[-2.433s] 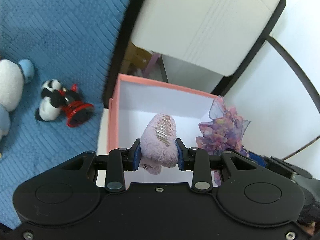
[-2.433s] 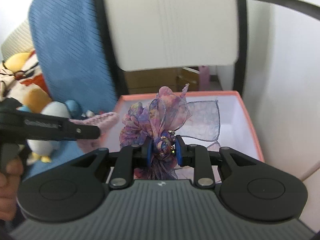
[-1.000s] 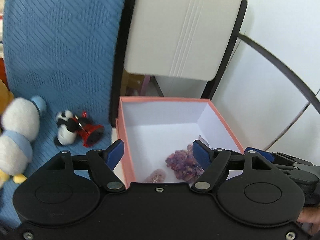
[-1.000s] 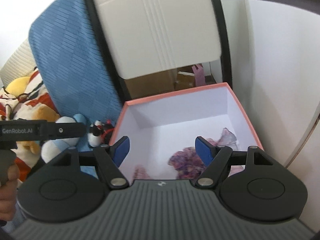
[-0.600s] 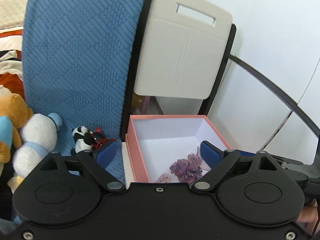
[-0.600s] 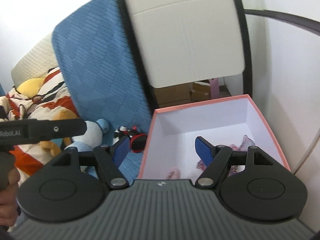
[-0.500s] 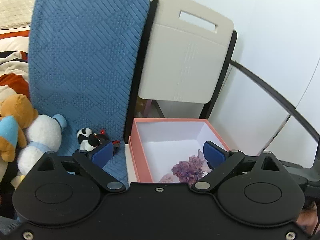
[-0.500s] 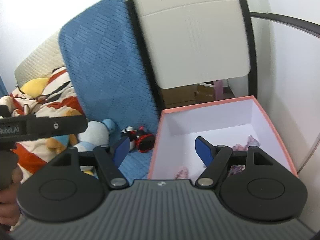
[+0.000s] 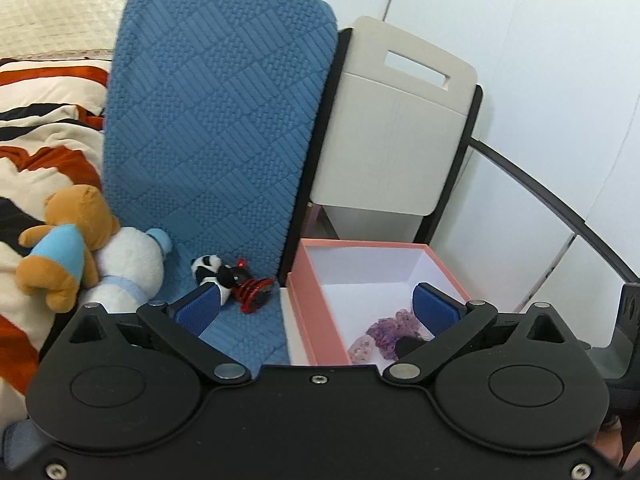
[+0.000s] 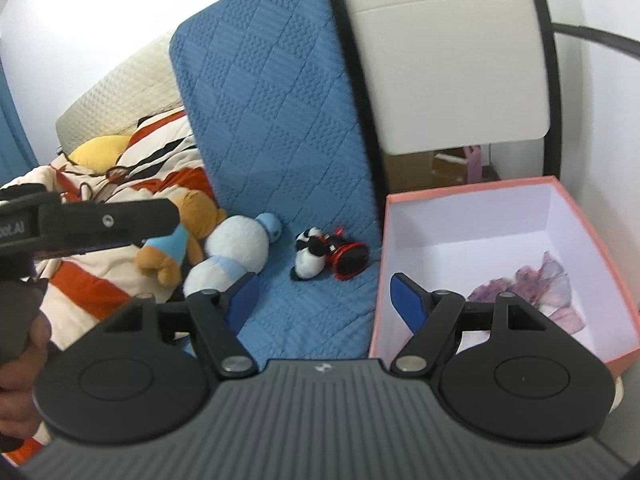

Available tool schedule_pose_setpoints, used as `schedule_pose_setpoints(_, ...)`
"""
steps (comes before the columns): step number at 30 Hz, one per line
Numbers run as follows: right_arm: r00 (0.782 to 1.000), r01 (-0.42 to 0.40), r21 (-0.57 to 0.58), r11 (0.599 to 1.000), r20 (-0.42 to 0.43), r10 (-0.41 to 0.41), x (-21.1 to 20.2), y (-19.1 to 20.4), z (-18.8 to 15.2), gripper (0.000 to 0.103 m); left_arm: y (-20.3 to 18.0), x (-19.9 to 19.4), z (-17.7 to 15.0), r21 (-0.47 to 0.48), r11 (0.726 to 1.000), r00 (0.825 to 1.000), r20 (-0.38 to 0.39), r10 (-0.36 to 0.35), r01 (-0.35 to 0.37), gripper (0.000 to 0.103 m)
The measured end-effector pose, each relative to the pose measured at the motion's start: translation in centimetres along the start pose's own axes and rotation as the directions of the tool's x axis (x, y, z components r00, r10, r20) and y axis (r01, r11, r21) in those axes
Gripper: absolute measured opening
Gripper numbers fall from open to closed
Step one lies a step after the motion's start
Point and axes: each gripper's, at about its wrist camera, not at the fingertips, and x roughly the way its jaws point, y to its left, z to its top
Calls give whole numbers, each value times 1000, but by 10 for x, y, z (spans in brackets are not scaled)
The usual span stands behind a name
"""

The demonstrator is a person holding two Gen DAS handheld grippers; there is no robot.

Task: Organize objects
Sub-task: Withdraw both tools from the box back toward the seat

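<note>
The pink box (image 9: 440, 258) stands open beside the blue cushion. Inside it lie a purple fabric flower (image 9: 394, 328) and a small pink fluffy piece (image 9: 362, 346). The right wrist view shows the same box (image 10: 468, 190) and flower (image 10: 532, 284). My left gripper (image 9: 316, 304) hangs back from the box's near left corner, its jaws opening wide with nothing between them. My right gripper (image 10: 325, 296) is open and empty over the cushion's seat, left of the box. A small panda toy (image 9: 212, 270) with a red part (image 9: 254, 290) lies on the cushion.
A white and blue plush (image 10: 232, 248) and a brown bear (image 10: 192, 216) lie left of the panda toy (image 10: 310, 258). A blue quilted cushion back (image 9: 216, 120) and a white folding chair (image 9: 392, 128) rise behind. A striped blanket (image 9: 36, 120) fills the left.
Both grippers let go of the pink piece and the flower, which now lie in the box. Both pulled back and leftward, and the left jaws spread wider.
</note>
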Motion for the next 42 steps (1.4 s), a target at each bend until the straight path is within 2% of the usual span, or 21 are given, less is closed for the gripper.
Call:
schedule_pose_setpoints(15,997,-48,-45,998,-56,45,14,54,-28,74,46,-30,-16,-43,996,997,9,74,-74,102)
schedule_pose_setpoints(21,996,-51,-40,998,-79,47,18,60,-36,74,65,-40,-23,-87,990,992,47,118,-114,102)
schedule_pose_setpoints(25,995,-59,-19,998,-77,57,17,60,-33,74,81,-42,-27,-121,982,988,37,150,-145,102)
schedule_pose_setpoints(26,995,-69,-21,997,-74,67,17,61,-33,79,84,-44,-29,-127,980,987,42,157,-150,102)
schedule_pose_setpoints(27,995,-71,-28,997,-71,69,17,62,-33,94,88,-45,-30,-131,979,986,40,164,-157,102)
schedule_pose_setpoints(28,996,-69,-33,997,-66,67,17,64,-33,97,91,-46,-31,-133,977,984,35,174,-168,102)
schedule_pose_setpoints(33,994,-79,-25,997,-72,77,21,68,-36,95,104,-48,-34,-157,967,976,50,212,-202,102)
schedule_pose_setpoints(42,989,-102,-1,995,-106,101,51,65,-40,95,129,-8,-41,-167,948,958,45,283,-272,102)
